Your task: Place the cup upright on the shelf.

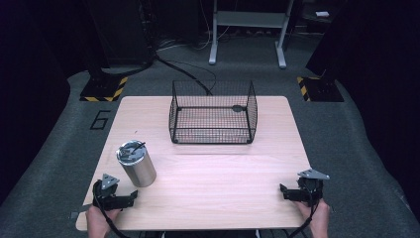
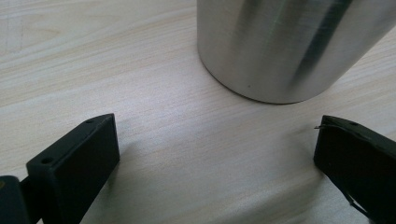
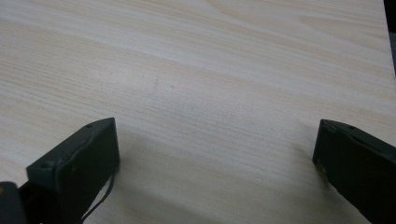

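Note:
A brushed steel canister (image 1: 135,163) with a dark lid stands upright on the left part of the wooden table (image 1: 213,183). My left gripper (image 1: 124,198) rests near the front left corner, just in front of the canister (image 2: 285,46), open with nothing between its jaws. My left gripper (image 2: 217,154) has its jaws wide apart over bare wood. My right gripper (image 1: 289,192) sits near the front right edge, open and holding nothing. My right gripper (image 3: 217,154) looks across bare wood. A black wire basket (image 1: 213,113) stands at the back middle of the table.
The table's right edge (image 3: 385,28) lies close to the right gripper. Grey carpet surrounds the table, with yellow-black striped stand bases (image 1: 104,89) at the back left and back right, a white frame (image 1: 247,29) behind, and a cable (image 1: 188,69) on the floor.

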`<state>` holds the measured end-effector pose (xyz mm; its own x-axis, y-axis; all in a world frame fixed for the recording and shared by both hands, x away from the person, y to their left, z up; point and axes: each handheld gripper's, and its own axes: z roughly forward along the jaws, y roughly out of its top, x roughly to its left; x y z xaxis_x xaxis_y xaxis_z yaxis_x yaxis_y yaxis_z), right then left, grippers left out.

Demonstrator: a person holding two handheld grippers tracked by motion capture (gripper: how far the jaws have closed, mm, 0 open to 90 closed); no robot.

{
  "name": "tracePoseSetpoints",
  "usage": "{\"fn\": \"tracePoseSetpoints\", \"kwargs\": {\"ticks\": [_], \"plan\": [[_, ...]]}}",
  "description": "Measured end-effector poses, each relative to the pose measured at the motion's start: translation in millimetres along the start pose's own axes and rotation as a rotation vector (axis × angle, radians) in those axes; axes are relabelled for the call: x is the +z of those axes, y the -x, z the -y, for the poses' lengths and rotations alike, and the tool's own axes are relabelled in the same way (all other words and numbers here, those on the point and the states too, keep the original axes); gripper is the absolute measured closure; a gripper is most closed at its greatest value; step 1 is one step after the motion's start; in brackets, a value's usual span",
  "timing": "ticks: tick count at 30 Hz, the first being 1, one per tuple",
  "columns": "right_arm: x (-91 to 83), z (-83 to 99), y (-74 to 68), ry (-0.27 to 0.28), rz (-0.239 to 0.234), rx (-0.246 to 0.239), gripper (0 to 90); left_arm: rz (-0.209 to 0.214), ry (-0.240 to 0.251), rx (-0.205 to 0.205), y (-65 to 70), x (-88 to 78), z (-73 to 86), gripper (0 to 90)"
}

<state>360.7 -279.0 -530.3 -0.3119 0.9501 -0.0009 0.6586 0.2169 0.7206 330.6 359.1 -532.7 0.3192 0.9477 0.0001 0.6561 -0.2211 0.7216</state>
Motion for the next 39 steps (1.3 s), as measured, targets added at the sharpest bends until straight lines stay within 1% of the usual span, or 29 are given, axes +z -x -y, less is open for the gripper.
{"fn": "tracePoseSetpoints", "kwargs": {"ticks": [2, 3, 8, 9, 10, 12, 14, 19, 22, 23, 24, 25, 26, 28, 29, 30, 31, 32, 33, 34, 35, 36, 37, 39], "plan": [[0.0, 0.0, 0.0, 0.000, 0.000, 0.000, 0.1, -0.002, 0.007, -0.002, 0.1, 0.6, 0.1, 0.2], [-0.3, 0.0, -0.5, -0.003, 0.001, 0.007, 0.1, -0.001, 0.010, 0.002, -0.3, 0.8, -0.1, 0.2], [-0.2, -0.1, -0.2, -0.002, 0.000, 0.003, 0.2, 0.005, 0.012, 0.010, -1.2, 1.3, -0.5, 0.2], [-0.1, -0.2, -0.2, -0.003, -0.001, 0.000, 0.2, 0.005, 0.002, 0.012, -1.3, 0.5, -0.9, 0.2], [0.0, -0.5, 0.3, -0.006, -0.006, -0.011, 0.2, 0.002, 0.011, 0.005, -0.6, 1.3, -0.6, 0.2], [0.4, -0.6, -0.7, -0.001, -0.008, -0.002, 0.2, -0.005, 0.004, -0.005, 0.3, 1.4, -1.3, 0.2], [0.3, -0.6, -0.7, 0.000, -0.007, -0.003, 0.2, -0.010, 0.008, -0.008, 0.8, 1.6, -1.1, 0.4], [0.3, -0.7, -1.0, 0.001, -0.008, 0.000, 0.2, -0.003, 0.009, -0.001, 0.2, 1.7, -1.0, 0.3], [0.3, -0.6, -0.7, -0.002, -0.009, -0.009, 0.2, 0.001, 0.009, -0.002, 0.3, 1.9, -1.2, 0.0], [0.3, -0.5, -0.6, -0.002, -0.010, -0.011, 0.2, 0.013, 0.016, 0.002, 0.1, 1.7, -1.0, 0.1], [0.3, -0.6, -0.6, -0.002, -0.009, -0.011, 0.2, 0.028, 0.007, -0.003, -0.4, 0.5, -1.3, 0.0], [0.3, -0.6, -0.6, -0.002, -0.009, -0.011, 0.2, 0.028, 0.007, -0.003, -0.4, 0.5, -1.3, 0.0], [0.3, -0.5, -0.8, -0.001, -0.009, -0.009, 0.2, 0.048, 0.022, -0.019, -1.2, -0.2, -1.0, 0.0], [0.3, -0.5, -0.8, -0.001, -0.009, -0.009, 0.2, 0.051, 0.023, -0.021, -0.9, -0.4, -1.2, 0.0], [0.2, -0.5, -0.8, -0.002, -0.009, -0.009, 0.2, 0.070, 0.027, -0.032, -0.2, -2.1, -1.7, 0.0], [0.2, -0.4, -0.7, -0.002, -0.009, -0.010, 0.2, 0.077, 0.031, -0.028, -0.2, -3.2, -2.1, 0.0], [0.3, -0.5, -0.8, -0.001, -0.009, -0.009, 0.2, 0.077, 0.031, -0.028, -0.2, -3.2, -2.1, 0.0], [0.3, -0.5, -0.8, -0.002, -0.009, -0.009, 0.2, 0.075, 0.046, -0.031, 1.2, -4.7, -2.6, 0.0], [0.2, -0.5, -0.7, -0.002, -0.009, -0.010, 0.2, 0.083, 0.044, -0.035, 1.5, -6.3, -3.2, 0.0], [0.2, -0.4, -0.7, -0.002, -0.010, -0.011, 0.2, 0.078, 0.058, -0.031, 1.9, -6.7, -3.3, 0.0], [0.2, -0.5, -0.8, -0.002, -0.009, -0.009, 0.2, 0.078, 0.058, -0.031, 1.9, -6.7, -3.3, 0.0], [0.2, -0.5, -0.8, -0.002, -0.009, -0.009, 0.2, 0.090, 0.050, -0.029, 2.7, -9.7, -4.9, 0.0], [0.2, -0.4, -0.7, -0.002, -0.010, -0.011, 0.2, 0.092, 0.058, -0.035, 4.1, -10.6, -5.5, 0.0], [0.2, -0.4, -0.6, -0.002, -0.010, -0.011, 0.2, 0.098, 0.066, -0.023, 5.9, -12.6, -8.0, 0.0]]}}
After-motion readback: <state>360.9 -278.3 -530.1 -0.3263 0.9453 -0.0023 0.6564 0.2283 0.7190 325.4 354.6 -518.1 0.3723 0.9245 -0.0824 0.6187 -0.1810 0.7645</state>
